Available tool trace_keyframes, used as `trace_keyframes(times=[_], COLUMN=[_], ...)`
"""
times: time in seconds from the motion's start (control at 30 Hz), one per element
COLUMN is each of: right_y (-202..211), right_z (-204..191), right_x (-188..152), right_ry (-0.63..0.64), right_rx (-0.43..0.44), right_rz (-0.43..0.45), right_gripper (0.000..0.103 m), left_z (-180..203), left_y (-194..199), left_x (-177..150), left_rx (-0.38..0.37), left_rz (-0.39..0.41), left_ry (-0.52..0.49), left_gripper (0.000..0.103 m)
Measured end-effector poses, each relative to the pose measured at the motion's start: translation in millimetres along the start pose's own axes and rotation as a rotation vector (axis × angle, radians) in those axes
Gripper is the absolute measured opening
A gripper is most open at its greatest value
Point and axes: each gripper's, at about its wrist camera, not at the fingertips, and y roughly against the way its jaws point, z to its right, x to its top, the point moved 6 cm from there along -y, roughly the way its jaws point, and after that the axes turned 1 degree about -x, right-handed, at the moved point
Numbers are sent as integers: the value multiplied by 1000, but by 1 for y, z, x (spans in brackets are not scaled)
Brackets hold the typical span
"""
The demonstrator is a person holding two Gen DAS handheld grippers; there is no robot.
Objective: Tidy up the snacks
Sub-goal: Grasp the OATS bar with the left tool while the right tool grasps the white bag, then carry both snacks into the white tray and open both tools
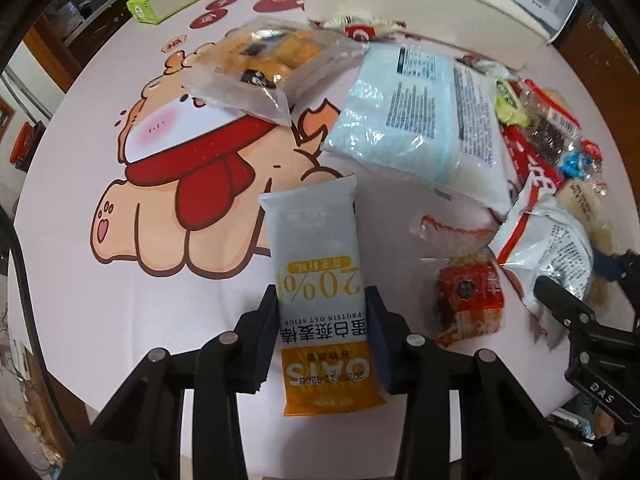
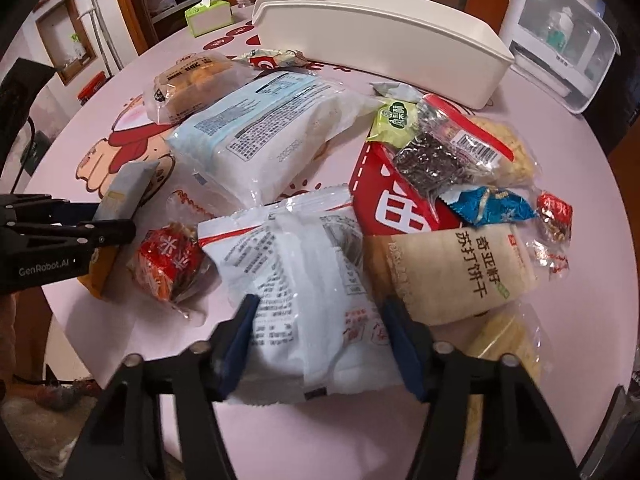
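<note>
My left gripper point(image 1: 322, 304) is shut on a grey and orange oat bar packet point(image 1: 320, 280), held just above the pink tablecloth; it also shows in the right wrist view point(image 2: 120, 196). My right gripper point(image 2: 318, 316) has its jaws on both sides of a white snack bag point(image 2: 304, 280) with red trim, which also shows in the left wrist view point(image 1: 548, 248). A long cream storage bin point(image 2: 384, 48) stands at the back of the table. A large pale blue bag point(image 2: 272, 128) lies mid-table.
Snacks lie in a pile: a red rice cake pack point(image 2: 168, 264), a beige cracker bag point(image 2: 452, 268), a red box point(image 2: 400, 208), a bread bag point(image 2: 192, 84), small candies point(image 2: 492, 204). A green tissue box point(image 2: 208, 16) and a white appliance point(image 2: 560, 36) stand at the back.
</note>
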Motion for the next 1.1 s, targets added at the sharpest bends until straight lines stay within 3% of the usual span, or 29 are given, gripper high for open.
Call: trace_keyframes(times=[0.17, 0.4, 0.5, 0.8, 0.97, 1.1], right_y=[19, 84, 115, 201, 216, 195], right_z=[-1, 18, 35, 89, 118, 146], right_x=[4, 46, 74, 181, 240, 278], right_ry=[-2, -58, -95, -182, -232, -297], right_rx=[19, 75, 77, 6, -53, -97], right_rz=[24, 169, 242, 445, 491, 463], right_gripper=[55, 55, 55, 55, 56, 56], left_z=[-5, -1, 9, 43, 70, 85], left_y=[48, 133, 175, 264, 280, 267], left_x=[0, 43, 76, 189, 250, 301], left_rx=[23, 54, 72, 41, 73, 96], left_rz=[100, 306, 415, 583, 630, 636], left_ry=[-26, -109, -157, -216, -244, -226], left_gripper=[39, 39, 39, 40, 40, 40])
